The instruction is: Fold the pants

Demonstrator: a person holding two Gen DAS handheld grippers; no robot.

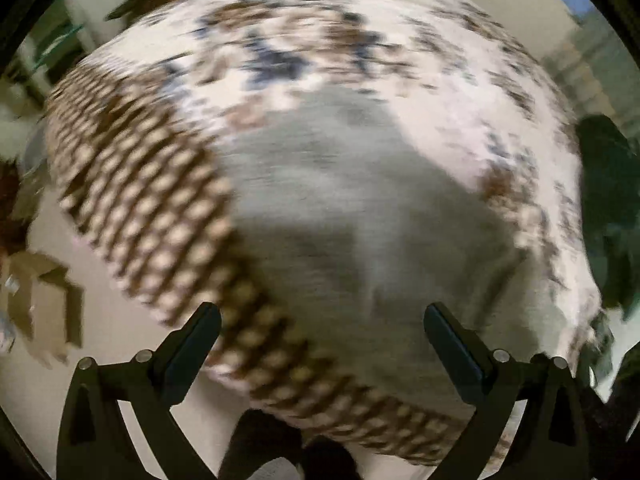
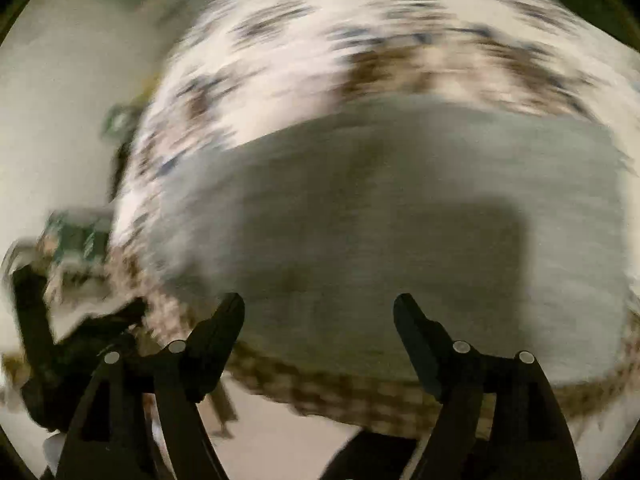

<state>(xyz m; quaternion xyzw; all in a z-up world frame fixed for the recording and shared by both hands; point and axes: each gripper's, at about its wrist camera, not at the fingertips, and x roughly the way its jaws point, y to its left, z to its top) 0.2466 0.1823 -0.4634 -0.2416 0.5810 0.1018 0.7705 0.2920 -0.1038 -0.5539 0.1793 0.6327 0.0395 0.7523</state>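
Grey pants lie flat on a round table covered with a white, brown and blue patterned cloth. Both views are blurred by motion. My left gripper is open and empty, above the near part of the pants. In the right wrist view the pants form a wide grey block. My right gripper is open and empty just above their near edge.
The cloth has a brown checked border along the table's near edge. Pale floor lies around the table. Dark and green objects stand at the left and at the right.
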